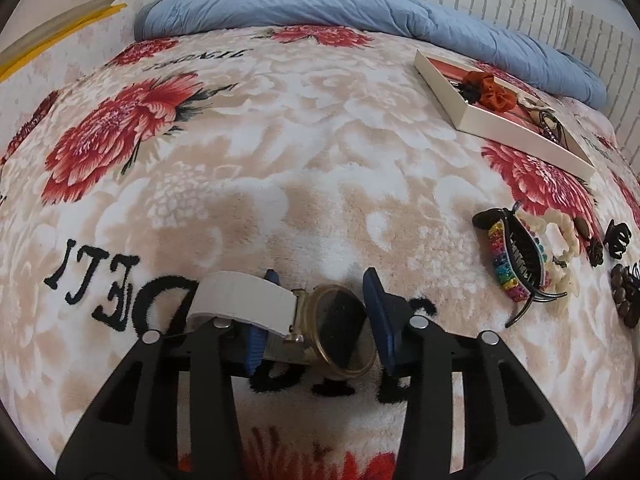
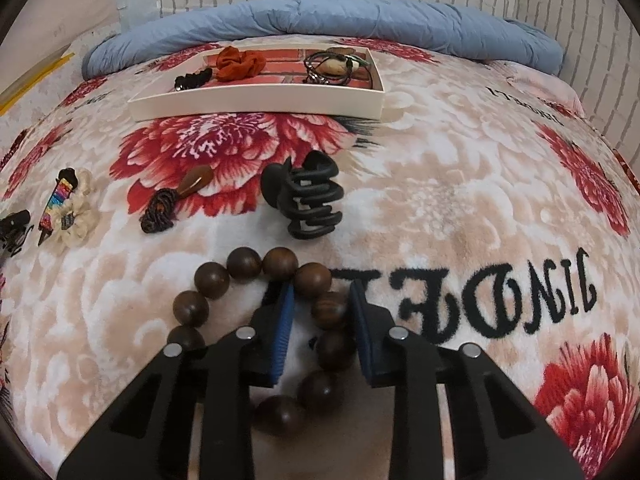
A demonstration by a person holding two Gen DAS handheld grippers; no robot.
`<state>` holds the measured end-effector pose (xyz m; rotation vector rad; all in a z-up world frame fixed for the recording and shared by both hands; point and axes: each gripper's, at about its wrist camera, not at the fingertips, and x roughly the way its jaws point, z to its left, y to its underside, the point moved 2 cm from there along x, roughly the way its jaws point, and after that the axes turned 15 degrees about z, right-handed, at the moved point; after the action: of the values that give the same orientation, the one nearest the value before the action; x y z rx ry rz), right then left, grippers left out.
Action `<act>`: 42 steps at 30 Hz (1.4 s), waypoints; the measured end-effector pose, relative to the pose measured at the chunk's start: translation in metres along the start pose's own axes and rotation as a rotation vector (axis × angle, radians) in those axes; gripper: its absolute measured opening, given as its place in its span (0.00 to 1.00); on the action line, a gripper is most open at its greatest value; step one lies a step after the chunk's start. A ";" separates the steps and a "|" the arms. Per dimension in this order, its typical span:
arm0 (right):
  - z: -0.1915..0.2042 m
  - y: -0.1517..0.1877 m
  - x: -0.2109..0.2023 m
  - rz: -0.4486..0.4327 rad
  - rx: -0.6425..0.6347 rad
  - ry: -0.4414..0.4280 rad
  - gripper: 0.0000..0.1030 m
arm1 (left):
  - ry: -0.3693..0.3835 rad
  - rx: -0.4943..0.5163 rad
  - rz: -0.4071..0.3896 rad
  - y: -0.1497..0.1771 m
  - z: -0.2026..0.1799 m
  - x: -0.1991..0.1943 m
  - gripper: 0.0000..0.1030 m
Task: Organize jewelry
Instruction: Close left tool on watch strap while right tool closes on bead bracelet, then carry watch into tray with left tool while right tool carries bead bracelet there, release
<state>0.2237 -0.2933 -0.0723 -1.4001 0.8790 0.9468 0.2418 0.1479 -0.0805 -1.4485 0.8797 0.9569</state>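
Jewelry lies on a floral blanket [image 1: 280,128] covering the bed. Left: the left hand-held gripper [image 1: 320,316] straddles a watch [image 1: 340,330] with a white strap, its blue pads beside the case; whether they press it cannot be told. Right: the right hand-held gripper [image 2: 322,328] has a wooden bead bracelet [image 2: 244,266] between its pads, one bead pinched. Beyond: a black claw clip [image 2: 306,200] and a white tray [image 2: 256,100] holding an orange scrunchie [image 2: 240,62].
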 end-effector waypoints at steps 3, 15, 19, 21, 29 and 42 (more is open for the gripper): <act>0.000 0.001 -0.003 -0.013 -0.001 -0.002 0.27 | 0.009 0.020 -0.009 0.002 -0.004 -0.002 0.31; 0.011 0.005 -0.030 -0.135 -0.055 0.035 0.19 | 0.030 0.036 -0.035 0.004 -0.007 -0.009 0.20; 0.015 0.007 -0.045 -0.191 -0.071 0.039 0.19 | 0.044 0.035 -0.041 0.005 -0.007 -0.014 0.17; 0.017 0.007 -0.053 -0.215 -0.075 0.033 0.19 | 0.045 0.038 -0.049 0.005 -0.008 -0.018 0.13; 0.022 0.003 -0.059 -0.240 -0.092 0.045 0.19 | 0.035 0.042 -0.075 0.001 -0.015 -0.031 0.10; 0.023 -0.005 -0.083 -0.293 -0.109 0.053 0.19 | -0.040 0.097 -0.131 -0.009 -0.034 -0.057 0.10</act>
<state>0.1948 -0.2715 0.0057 -1.6033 0.6455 0.7454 0.2302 0.1150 -0.0231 -1.3822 0.7816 0.8317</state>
